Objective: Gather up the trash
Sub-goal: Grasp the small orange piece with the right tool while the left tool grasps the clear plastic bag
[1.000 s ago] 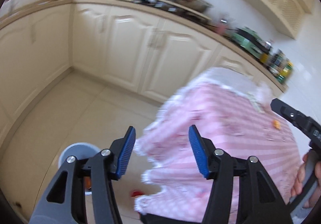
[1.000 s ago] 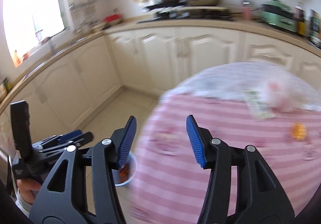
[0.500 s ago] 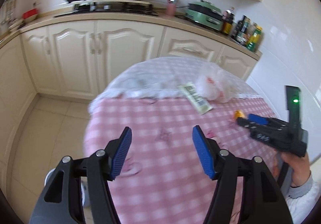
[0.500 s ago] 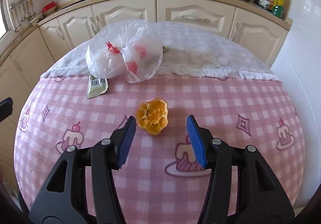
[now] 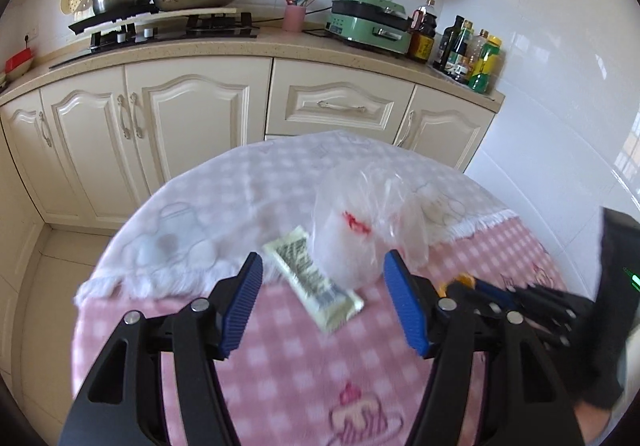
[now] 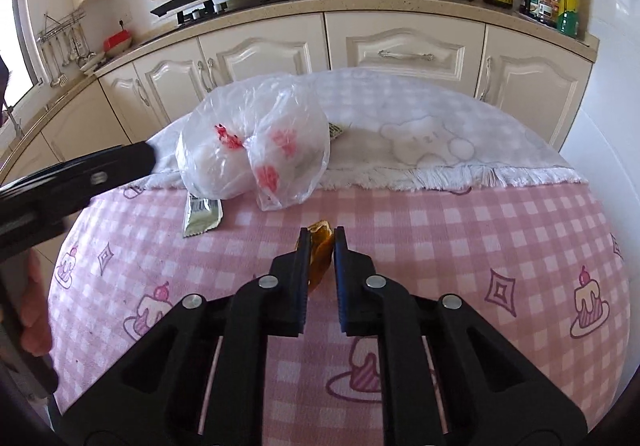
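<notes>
We have just closed the right gripper [image 6: 321,242] on the orange peel [image 6: 320,246] lying on the pink checked tablecloth [image 6: 440,230]. Judged light and soft; grip mid-piece. The left gripper [image 5: 322,300] stands wide over the flat snack wrapper [image 5: 316,280].

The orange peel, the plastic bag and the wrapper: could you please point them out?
orange peel [image 6: 320,246], right wrist view, part between the pads
plastic bag [image 6: 256,150], right wrist view, middle
wrapper [image 5: 316,278], left wrist view, middle
</notes>
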`<state>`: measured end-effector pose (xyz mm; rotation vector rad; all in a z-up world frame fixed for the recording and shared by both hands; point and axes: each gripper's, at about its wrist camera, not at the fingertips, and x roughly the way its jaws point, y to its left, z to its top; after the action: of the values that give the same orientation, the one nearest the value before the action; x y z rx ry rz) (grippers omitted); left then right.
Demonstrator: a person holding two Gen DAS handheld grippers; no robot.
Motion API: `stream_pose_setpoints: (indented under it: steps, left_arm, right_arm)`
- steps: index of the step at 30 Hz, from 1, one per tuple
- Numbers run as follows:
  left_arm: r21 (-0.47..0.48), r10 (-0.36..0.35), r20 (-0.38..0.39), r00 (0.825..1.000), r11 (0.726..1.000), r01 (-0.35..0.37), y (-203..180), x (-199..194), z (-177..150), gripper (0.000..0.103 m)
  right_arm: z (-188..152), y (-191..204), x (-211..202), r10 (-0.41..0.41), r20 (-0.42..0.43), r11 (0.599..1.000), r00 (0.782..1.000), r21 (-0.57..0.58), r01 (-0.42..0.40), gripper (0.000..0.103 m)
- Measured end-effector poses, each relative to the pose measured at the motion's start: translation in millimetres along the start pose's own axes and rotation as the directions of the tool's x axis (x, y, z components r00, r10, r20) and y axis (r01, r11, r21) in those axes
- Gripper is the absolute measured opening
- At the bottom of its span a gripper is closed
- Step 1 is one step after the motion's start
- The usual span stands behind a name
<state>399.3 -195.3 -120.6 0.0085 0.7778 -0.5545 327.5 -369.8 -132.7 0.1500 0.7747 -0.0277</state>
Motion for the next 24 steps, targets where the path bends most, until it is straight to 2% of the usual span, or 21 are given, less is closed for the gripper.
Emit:
stream_pose_setpoints:
  steps: [3, 5, 7, 8, 12, 20, 24]
  left_arm:
    - [-0.022, 0.005, -0.016, 1.0, 1.0, -0.006, -2, 19, 7, 0.062]
    - [-0.02, 0.044, -0.019, 0.999, 0.999, -0.045, -5, 30, 10, 0.062]
    - [-0.017, 0.034, -0.045, 0.998, 0.999, -0.035, -6, 39, 12, 0.058]
    - [-0.015, 0.024, -0.054, 0.998, 1.0, -0.025, -8, 42, 12, 0.042]
    - [0.019, 0.003, -0.068, 0.998, 1.0, -0.001, -17, 43, 12, 0.017]
    - [0.044, -0.063, 0.026, 0.998, 0.997, 0.062, -27, -7, 1, 0.011]
    - [0.027, -0.065, 0.084, 0.994, 0.998, 0.063, -13, -48, -7, 0.01]
  right_arm:
    - [0, -2, -3, 0.016, 0.016, 1.0, 1.0, 0.018, -0.017, 0.012]
    - [0, -6, -4, 0.026, 0.023, 0.999, 0.999, 0.037, -0.027, 0.012]
    - [0, -6, -4, 0.031, 0.024, 0.999, 0.999, 0.041, -0.032, 0.012]
    - [1, -6, -5, 0.033, 0.027, 0.999, 0.999, 0.042, -0.034, 0.012]
    - [1, -7, -6, 0.041, 0.033, 0.998, 0.999, 0.049, -0.043, 0.011]
    - [-1, -4, -22, 0.031, 0.107, 0.999, 0.994, 0.028, -0.035, 0.011]
    - [-2, 2, -31, 0.037, 0.124, 0.999, 0.992, 0.013, -0.039, 0.011]
